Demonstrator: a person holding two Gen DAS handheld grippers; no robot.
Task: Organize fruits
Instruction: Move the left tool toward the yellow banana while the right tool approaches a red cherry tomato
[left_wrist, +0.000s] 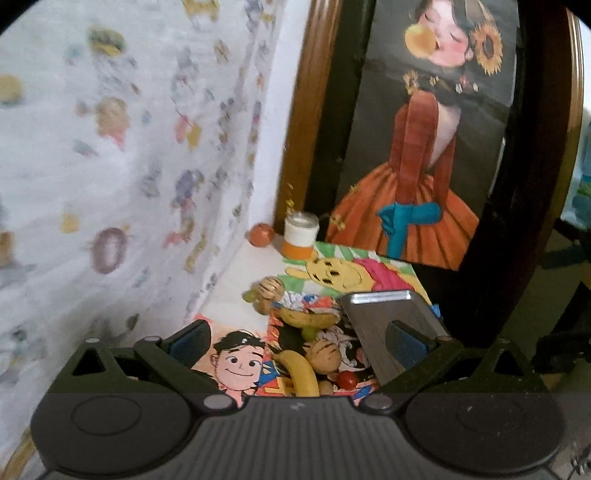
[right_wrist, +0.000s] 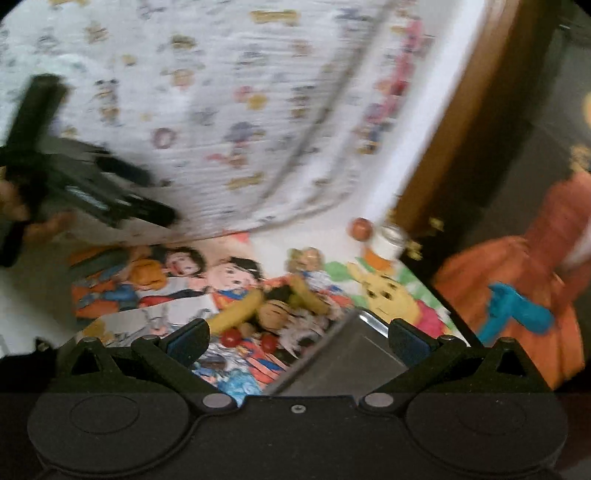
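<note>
my left gripper (left_wrist: 297, 338) has its jaws spread wide and they hold nothing; nothing touches the blue pads. between the two fingers, a little ahead, i see the fruit pile on the cartoon pictures (left_wrist: 236, 363). the nearest banana (left_wrist: 301, 373) lies just in front of the jaw gap, a striped round fruit (left_wrist: 325, 356) is beside it toward my right finger, and a small red tomato (left_wrist: 348, 379) is near that finger. a second banana (left_wrist: 306, 317) lies further ahead, with green grapes (left_wrist: 251, 294) beyond it. the metal tray (left_wrist: 391, 325) is behind my right finger, partly hidden by it. far ahead, an orange fruit (left_wrist: 261, 234) and a white jar (left_wrist: 301, 236) stand close to the framed painting (left_wrist: 417, 147).

my right gripper (right_wrist: 297, 338) is also wide open and empty. a banana (right_wrist: 236, 312) lies just ahead of its left finger, two red tomatoes (right_wrist: 231, 336) are in the gap between the fingers, and the tray (right_wrist: 347, 358) lies under the right finger. this view is blurred. the other gripper (right_wrist: 92, 184) appears far to the left, above the table.
</note>
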